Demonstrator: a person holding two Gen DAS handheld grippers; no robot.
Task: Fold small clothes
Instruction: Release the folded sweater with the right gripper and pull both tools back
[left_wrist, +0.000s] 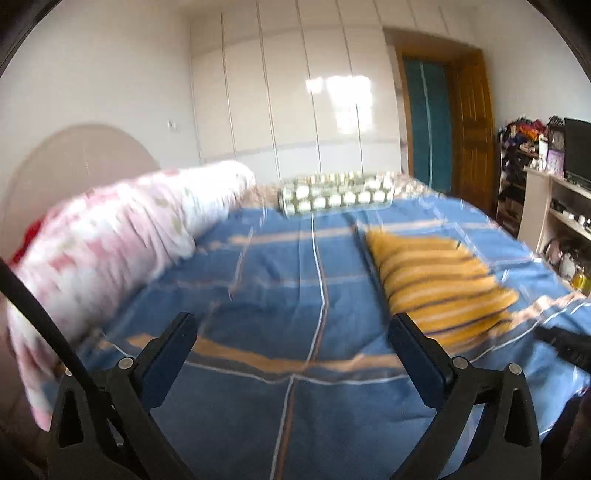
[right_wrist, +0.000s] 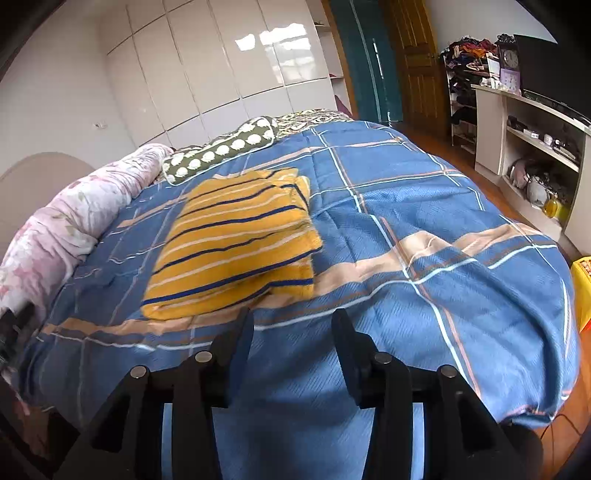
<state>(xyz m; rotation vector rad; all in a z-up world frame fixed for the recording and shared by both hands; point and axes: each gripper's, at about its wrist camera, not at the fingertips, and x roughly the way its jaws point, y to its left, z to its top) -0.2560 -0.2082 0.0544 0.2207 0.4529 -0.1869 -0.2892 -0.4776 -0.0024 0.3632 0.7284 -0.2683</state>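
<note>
A yellow garment with dark blue and white stripes lies folded in a compact rectangle on the blue plaid bedspread. It also shows in the left wrist view, ahead and right of my left gripper. My left gripper is open wide and empty above the bedspread. My right gripper is open and empty, just in front of the garment's near edge. The tip of the right gripper shows at the left view's right edge.
A pink floral rolled quilt lies along the left by the headboard. A green patterned pillow lies at the far side. White wardrobes, a wooden door and white shelves with clutter stand beyond the bed.
</note>
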